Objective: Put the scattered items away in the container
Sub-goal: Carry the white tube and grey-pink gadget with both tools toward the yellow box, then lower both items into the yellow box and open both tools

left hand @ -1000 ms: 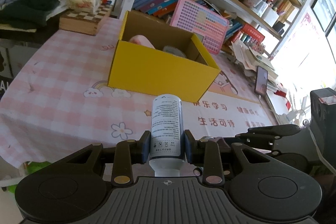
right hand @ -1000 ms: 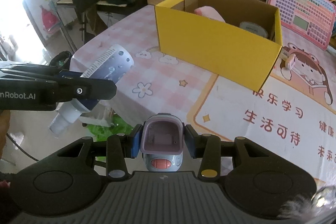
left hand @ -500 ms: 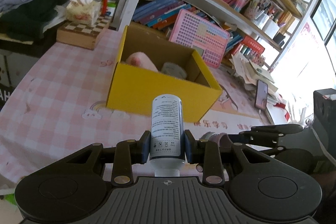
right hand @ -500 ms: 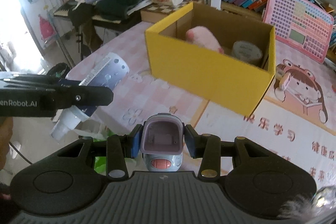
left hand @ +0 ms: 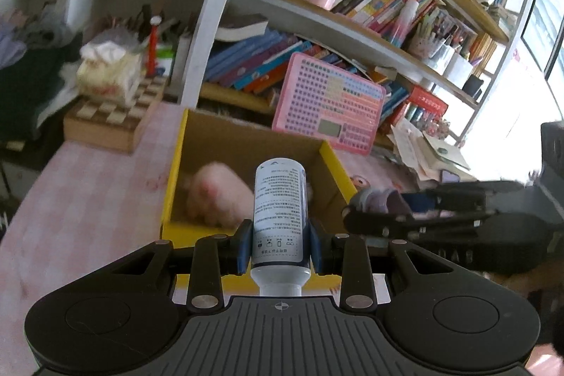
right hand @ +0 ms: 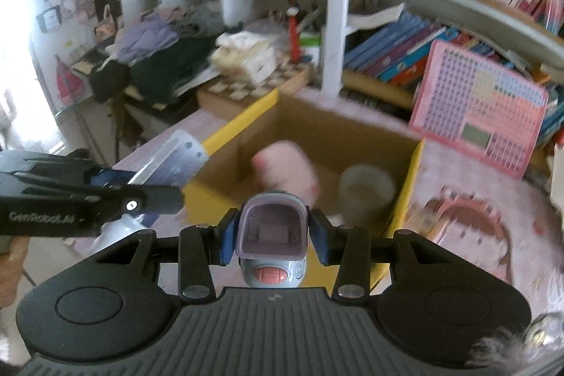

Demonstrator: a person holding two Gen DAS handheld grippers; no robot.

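We carry a clamped spray bottle [left hand: 280, 199] and toy [right hand: 271, 228] over the yellow box [left hand: 172, 185] — next, release both inside.

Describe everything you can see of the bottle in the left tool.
The bottle is a slim white cylinder with a printed label of small dark text and a blue band near its far end. It looks like plastic. The left tool clamps it near its cap end, base pointing forward over the yellow box. Only the pads touch it.
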